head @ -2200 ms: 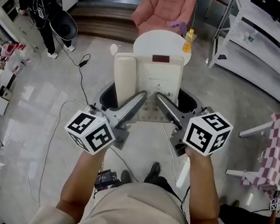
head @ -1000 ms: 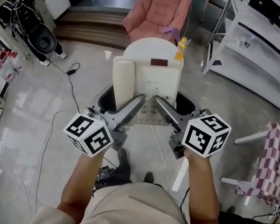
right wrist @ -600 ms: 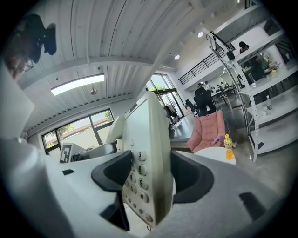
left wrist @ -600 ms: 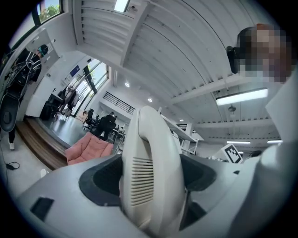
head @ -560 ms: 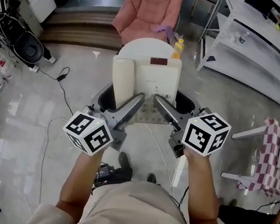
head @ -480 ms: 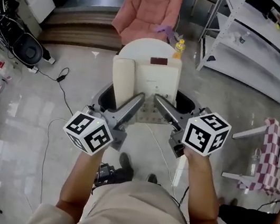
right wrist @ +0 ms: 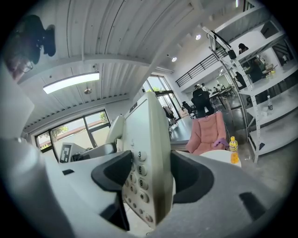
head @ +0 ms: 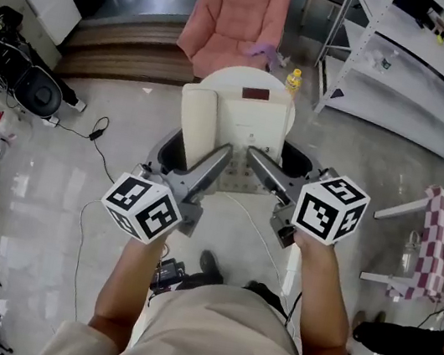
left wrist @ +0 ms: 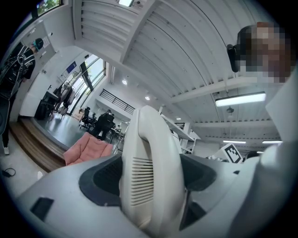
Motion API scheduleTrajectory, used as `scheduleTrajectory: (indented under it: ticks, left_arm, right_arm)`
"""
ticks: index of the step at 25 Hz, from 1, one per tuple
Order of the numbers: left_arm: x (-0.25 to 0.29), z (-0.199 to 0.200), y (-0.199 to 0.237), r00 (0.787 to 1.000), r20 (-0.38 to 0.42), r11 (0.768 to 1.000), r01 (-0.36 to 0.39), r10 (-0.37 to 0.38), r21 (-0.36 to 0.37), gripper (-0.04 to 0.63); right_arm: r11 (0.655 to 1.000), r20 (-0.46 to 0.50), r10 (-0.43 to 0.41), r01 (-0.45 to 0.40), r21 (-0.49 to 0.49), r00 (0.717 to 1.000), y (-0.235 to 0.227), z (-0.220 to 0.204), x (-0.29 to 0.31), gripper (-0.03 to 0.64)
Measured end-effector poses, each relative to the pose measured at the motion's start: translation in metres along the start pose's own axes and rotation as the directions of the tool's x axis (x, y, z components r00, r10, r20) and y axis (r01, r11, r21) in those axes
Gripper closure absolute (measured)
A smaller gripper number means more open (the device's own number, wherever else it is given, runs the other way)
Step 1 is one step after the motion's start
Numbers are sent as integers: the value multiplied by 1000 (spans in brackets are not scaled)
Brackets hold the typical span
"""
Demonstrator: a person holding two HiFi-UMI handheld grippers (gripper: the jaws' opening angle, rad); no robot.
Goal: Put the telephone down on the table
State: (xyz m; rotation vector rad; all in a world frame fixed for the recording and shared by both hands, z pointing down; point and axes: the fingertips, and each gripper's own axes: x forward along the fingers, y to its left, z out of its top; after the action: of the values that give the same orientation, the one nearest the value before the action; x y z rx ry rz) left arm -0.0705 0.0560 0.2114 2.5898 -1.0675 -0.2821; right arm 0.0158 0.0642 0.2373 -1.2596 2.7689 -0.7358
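A cream desk telephone (head: 233, 123) hangs in the air between both grippers, its handset (head: 196, 124) resting in the cradle on its left side. My left gripper (head: 219, 157) is shut on the handset (left wrist: 151, 181), which fills the gap between its jaws in the left gripper view. My right gripper (head: 255, 157) is shut on the keypad edge of the phone body (right wrist: 149, 162). Past the phone's far edge shows the round white table (head: 232, 72), partly hidden by the phone.
A yellow bottle (head: 293, 81) stands on the table's right rim. A pink armchair (head: 237, 14) sits behind the table, and white shelving (head: 412, 61) runs along the right. A dark curved seat (head: 171, 151) lies under the phone. A checkered stool (head: 436, 244) is at far right, cables on the floor.
The room has slid about in the head view as the person steps over the floor. The telephone and both grips look the same throughout.
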Motion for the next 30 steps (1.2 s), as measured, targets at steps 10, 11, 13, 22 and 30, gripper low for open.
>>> scheduleTrajectory:
  ticks: [10,11,13,22,30]
  left_arm:
    - [1,17,33,1000,22,1000,14,-14,-10,222]
    - [4,17,36,1000,25,1000,13,-12,-14,222]
    - [11,16,39,1000,29,1000,6,-6,-19,222]
    - [28,30,69,996,42,997,-79,79,2,222]
    - [67,38,85,983,70,985,-169,168,16,222]
  right_arm:
    - [1000,-11,-7,7,-7,1000,5,10,34,364]
    - [1000,-14,-7,7,-12,1000,3,12,37,364]
    - [1000,-19,-3,3,-19,1000,-4,15,40,364]
    - [996,-52,85,-85,-8,995,-18,32,78,365]
    - [984,-84,173,-175,-17,981,-55,58,104,365]
